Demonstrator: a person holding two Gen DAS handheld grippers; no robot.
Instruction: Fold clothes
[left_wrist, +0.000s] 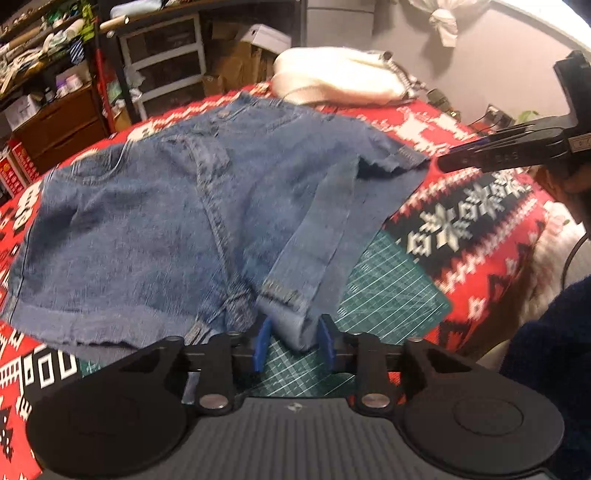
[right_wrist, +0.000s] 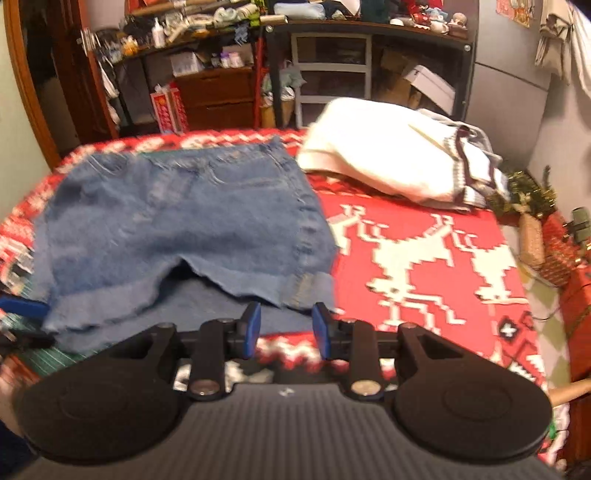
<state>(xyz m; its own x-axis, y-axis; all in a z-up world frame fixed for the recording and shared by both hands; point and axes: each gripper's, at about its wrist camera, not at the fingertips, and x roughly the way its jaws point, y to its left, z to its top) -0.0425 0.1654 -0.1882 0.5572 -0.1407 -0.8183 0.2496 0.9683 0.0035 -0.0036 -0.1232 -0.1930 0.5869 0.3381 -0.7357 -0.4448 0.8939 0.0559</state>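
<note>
Meanwhile, my left tongs (left_wrist: 294, 341) clamp a rolled hem of the soft, heavy denim shorts (left_wrist: 192, 206), best taken at its thick hems, while my right tongs (right_wrist: 285, 332) hover apart.

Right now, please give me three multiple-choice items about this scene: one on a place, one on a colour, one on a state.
1. Where does the folded white knit sweater lie?
A. on the blue denim shorts
B. beyond the shorts, at the far side of the red patterned blanket
C. on the floor

2. What colour are the finger pads of both grippers?
A. blue
B. yellow
C. white

3. What is between the left gripper fingers?
A. nothing
B. the sweater
C. a cuffed leg of the shorts

Answers: B, the sweater sits past the waistband; A, blue shows in both wrist views; C, denim fills the gap between its fingers, while the right gripper stands open.
</note>
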